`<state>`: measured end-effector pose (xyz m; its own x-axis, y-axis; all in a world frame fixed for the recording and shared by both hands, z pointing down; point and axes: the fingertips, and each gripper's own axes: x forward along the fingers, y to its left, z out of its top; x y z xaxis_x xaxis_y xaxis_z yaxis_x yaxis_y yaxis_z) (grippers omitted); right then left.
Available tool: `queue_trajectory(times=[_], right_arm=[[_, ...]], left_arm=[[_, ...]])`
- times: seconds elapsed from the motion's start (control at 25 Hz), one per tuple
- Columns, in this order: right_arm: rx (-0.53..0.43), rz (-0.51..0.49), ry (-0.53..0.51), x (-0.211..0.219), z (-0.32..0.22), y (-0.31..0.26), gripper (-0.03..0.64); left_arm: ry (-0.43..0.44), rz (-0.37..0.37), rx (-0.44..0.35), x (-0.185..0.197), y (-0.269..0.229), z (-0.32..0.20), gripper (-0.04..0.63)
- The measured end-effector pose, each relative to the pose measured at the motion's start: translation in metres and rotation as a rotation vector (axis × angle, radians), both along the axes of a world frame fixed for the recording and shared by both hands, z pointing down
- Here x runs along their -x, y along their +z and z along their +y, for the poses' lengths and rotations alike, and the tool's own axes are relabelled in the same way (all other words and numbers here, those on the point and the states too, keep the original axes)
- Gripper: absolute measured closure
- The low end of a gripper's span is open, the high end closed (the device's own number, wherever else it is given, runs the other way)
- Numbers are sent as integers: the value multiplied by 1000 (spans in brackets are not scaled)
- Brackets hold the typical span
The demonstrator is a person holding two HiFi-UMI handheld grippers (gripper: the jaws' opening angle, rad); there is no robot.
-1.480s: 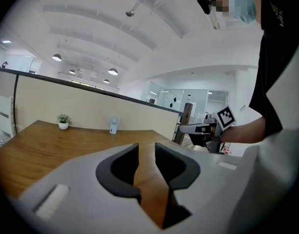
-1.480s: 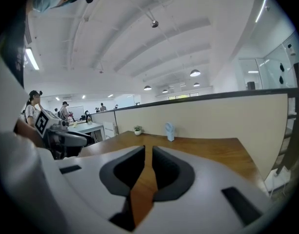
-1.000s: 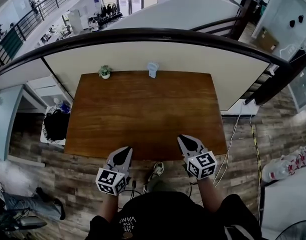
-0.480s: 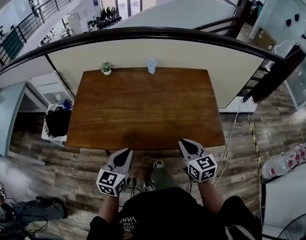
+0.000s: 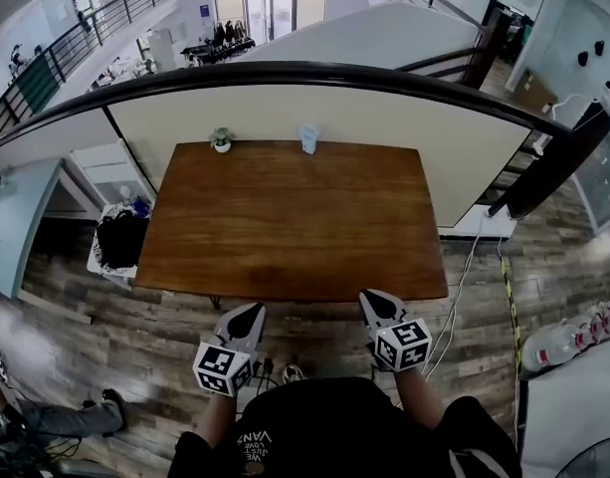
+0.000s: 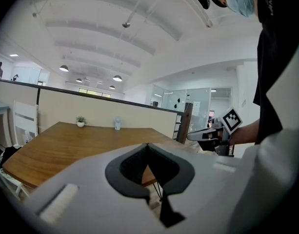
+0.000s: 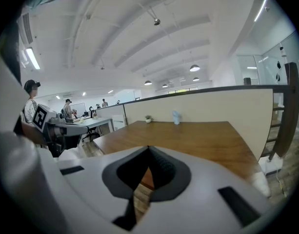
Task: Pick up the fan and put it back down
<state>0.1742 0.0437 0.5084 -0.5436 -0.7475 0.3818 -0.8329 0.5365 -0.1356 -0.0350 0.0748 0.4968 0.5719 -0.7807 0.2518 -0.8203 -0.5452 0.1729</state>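
Note:
A small pale-blue fan [image 5: 307, 136] stands upright at the far edge of the brown wooden table [image 5: 285, 237]; it shows small in the left gripper view [image 6: 118, 123] and the right gripper view [image 7: 176, 116]. My left gripper [image 5: 251, 311] is shut and empty, hanging off the table's near edge at the left. My right gripper [image 5: 369, 297] is shut too, with nothing in it, at the near edge on the right. Both are a full table length from the fan. Each gripper view shows its jaw tips [image 6: 148, 146] [image 7: 149, 149] meeting.
A small potted plant [image 5: 222, 140] sits at the table's far left edge, left of the fan. A cream partition with a dark rail [image 5: 285, 73] backs the table. A white chair with black cloth [image 5: 120, 242] stands at the left, cables [image 5: 469, 267] trail at the right.
Both grippers have drawn back toward me, from over the table's near edge to just off it. The right jaws closed the last small bit.

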Motion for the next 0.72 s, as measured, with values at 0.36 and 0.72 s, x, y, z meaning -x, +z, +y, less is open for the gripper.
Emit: queue_trajectory(times=[0.36,0.72], right_arm=[[16,39,-54,-20,2,-3,604],[17,50,-78,-35,4,-2,604]], left_arm=[[-63,7,5,-17,-10,0,584],[-73,11,5,-34,-7,3,584]])
